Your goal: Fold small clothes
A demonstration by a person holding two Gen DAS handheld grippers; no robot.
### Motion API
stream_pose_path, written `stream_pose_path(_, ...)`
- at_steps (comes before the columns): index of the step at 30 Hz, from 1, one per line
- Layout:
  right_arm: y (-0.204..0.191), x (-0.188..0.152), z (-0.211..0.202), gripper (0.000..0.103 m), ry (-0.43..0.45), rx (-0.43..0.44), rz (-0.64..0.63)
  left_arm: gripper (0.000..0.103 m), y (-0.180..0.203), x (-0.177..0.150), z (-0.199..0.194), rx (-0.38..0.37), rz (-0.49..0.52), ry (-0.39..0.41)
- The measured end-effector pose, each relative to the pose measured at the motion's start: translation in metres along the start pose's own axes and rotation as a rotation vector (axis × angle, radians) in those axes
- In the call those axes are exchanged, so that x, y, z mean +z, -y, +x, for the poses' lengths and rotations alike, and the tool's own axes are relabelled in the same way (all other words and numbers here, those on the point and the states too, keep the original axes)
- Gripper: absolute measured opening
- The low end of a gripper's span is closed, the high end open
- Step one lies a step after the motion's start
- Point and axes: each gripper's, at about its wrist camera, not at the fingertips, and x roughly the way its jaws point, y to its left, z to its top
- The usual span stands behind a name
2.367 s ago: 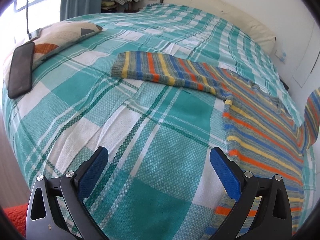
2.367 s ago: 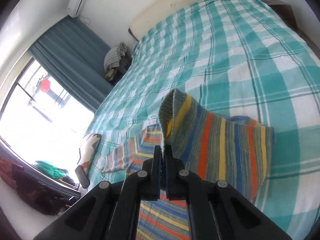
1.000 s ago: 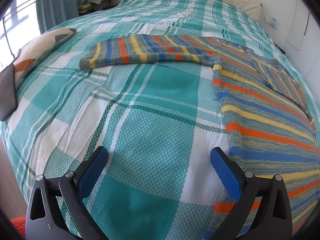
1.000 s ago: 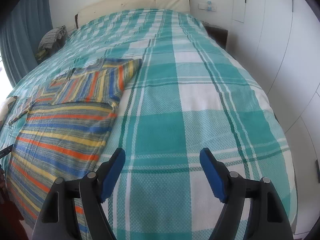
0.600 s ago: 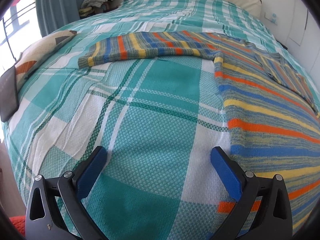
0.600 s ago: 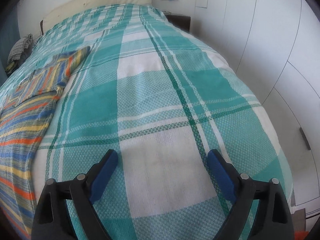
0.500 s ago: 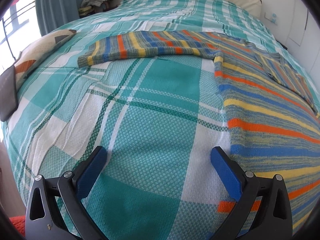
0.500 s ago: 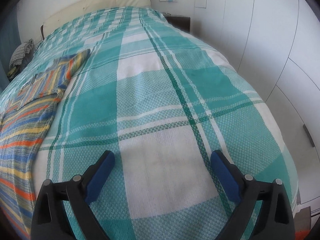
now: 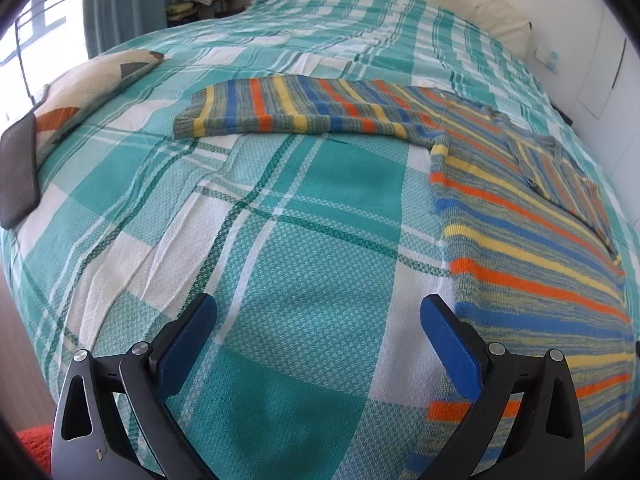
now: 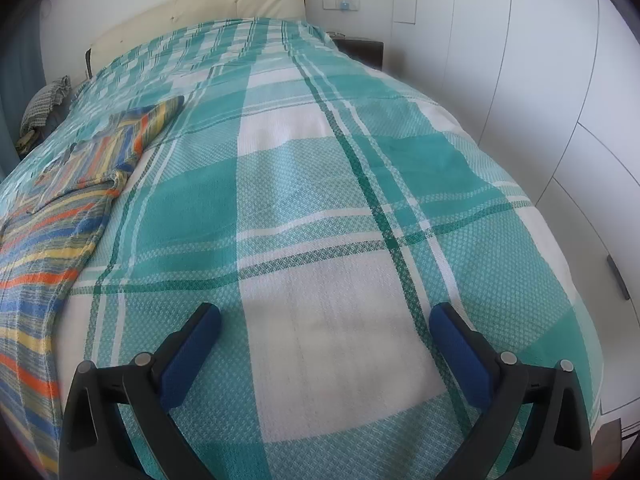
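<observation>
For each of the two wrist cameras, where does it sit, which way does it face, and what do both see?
Left wrist: behind the left gripper, angled down the bed; spread sleeve, pillow, phone; only its open fingers show.
Right wrist: behind the right gripper, jaws opening on nothing, facing the headboard and wardrobe.
Shared: striped sweater, plaid bedspread.

Before me: bed under teal plaid bedspread, cream headboard, white wardrobe doors; blue curtain beside bright window.
</observation>
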Motion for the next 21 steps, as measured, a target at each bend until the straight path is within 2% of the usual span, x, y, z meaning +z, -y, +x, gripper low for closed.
stream_pose_path(3, 0.000, 0.000, 0.000, 0.103, 0.001, 0.000, 0.000, 0.102, -0.041, 0.026, -0.016, -0.082, -0.187, 0.075)
stream_pose_path(5, -0.001, 0.000, 0.001, 0.103, 0.005, -0.002, -0.003, 0.102, -0.073, 0.050, -0.011, -0.106, -0.305, 0.086)
stream_pose_path(8, -0.001, 0.000, 0.001, 0.103, 0.006, -0.008, -0.007, 0.102, -0.112, 0.091, 0.026, -0.168, -0.431, 0.001)
stream_pose_path(11, -0.001, 0.000, 0.000, 0.103, 0.006, -0.009, -0.007, 0.095, -0.133, 0.115, 0.061, -0.115, -0.479, -0.053)
stream_pose_path(12, -0.001, 0.000, 0.000, 0.103, 0.006, -0.010, -0.008, 0.083, -0.134, 0.121, 0.068, -0.107, -0.467, -0.053)
stream_pose_path(13, -0.002, 0.000, 0.000, 0.103, 0.007, -0.012, -0.009, 0.060, -0.130, 0.126, 0.073, -0.107, -0.437, -0.049)
stream_pose_path(14, -0.002, 0.000, 0.000, 0.103, 0.008, -0.014, -0.011, 0.045, -0.125, 0.131, 0.078, -0.130, -0.405, -0.055)
stream_pose_path(15, -0.003, 0.000, 0.001, 0.103, 0.009, -0.017, -0.013, 0.011, -0.120, 0.135, 0.083, -0.166, -0.381, -0.074)
stream_pose_path(16, -0.003, 0.000, 0.001, 0.103, 0.010, -0.020, -0.015, 0.003, -0.112, 0.139, 0.085, -0.168, -0.361, -0.083)
stream_pose_path(18, -0.003, 0.000, 0.001, 0.103, 0.011, -0.024, -0.018, 0.002, -0.089, 0.153, 0.073, -0.136, -0.276, -0.039)
stream_pose_path(21, -0.003, 0.001, 0.001, 0.103, 0.011, -0.021, -0.016, 0.002, -0.027, 0.183, 0.034, -0.205, -0.106, 0.065)
